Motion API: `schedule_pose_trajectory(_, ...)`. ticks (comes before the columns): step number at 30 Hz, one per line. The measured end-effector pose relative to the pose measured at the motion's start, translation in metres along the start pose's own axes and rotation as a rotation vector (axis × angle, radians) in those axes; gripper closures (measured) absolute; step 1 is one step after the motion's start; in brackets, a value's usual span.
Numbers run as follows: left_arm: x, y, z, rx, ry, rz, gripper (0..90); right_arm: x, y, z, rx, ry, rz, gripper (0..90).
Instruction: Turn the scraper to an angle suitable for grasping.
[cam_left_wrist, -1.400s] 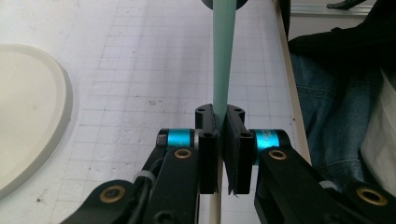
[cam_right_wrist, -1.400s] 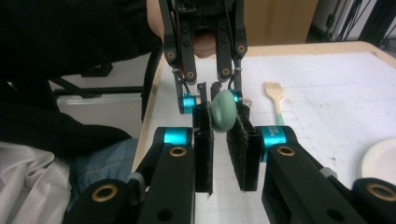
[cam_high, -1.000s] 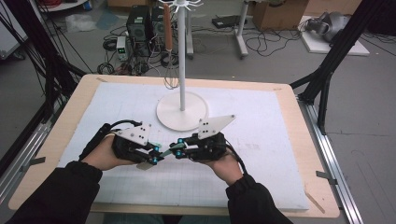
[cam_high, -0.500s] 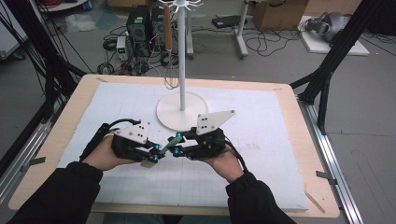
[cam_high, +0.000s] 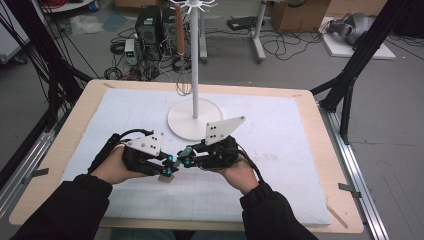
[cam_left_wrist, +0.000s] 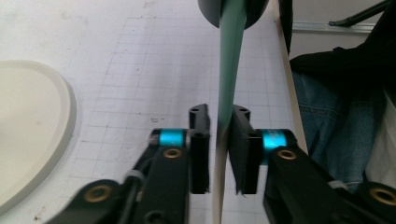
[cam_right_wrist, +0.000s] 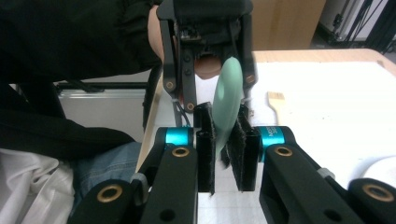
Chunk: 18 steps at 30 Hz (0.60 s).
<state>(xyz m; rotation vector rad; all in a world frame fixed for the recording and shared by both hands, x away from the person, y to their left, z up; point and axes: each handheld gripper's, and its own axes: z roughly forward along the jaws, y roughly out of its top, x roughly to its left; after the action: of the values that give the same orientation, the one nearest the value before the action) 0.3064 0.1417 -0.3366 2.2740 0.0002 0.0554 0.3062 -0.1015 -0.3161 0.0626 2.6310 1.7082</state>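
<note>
A: How many claws?
B: Two. The left claw clamps the spatula by its flat handle; the right claw clamps its smooth green blade above the counter.
A: The stand?
B: One, round and white.

Right gripper fingers clamp green spatula blade; left gripper opposite, holding its far end.
</note>
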Motion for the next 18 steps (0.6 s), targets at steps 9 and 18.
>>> schedule_pose_trajectory(9,0.001,0.001,-0.003,-0.057,0.002,-0.028,84.4,0.001,-0.003,0.006,-0.023,-0.024,0.006,73.7)
schedule_pose_trajectory(18,-0.001,0.001,-0.001,-0.058,0.003,-0.021,81.7,0.001,-0.004,0.009,0.004,-0.009,0.011,82.9)
